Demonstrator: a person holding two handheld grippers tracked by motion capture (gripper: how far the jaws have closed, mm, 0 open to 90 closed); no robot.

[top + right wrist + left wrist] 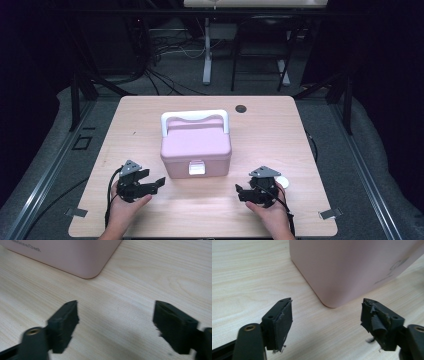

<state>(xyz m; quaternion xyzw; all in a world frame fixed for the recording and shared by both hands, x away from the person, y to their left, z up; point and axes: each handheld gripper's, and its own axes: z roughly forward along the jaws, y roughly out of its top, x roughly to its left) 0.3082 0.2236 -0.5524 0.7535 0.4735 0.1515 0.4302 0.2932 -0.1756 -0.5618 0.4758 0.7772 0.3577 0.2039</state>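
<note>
Two grippers rest low on the wooden table (280, 130), both with jaws spread apart and nothing between them. Just ahead of the left gripper (159, 183) stands the pink lidded box (196, 147); the right gripper (238, 192) flanks its opposite front corner.

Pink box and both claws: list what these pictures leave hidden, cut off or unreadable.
- Pink box: its contents are hidden by the shut lid in the high view.
- Print on the box wall: cut by the frame edge and too faint to read in the left gripper view; blurred in the right gripper view.
- White round thing: partly behind the right claw, too small to identify.
- Left claw: pads frayed; wear extent unclear.
</note>
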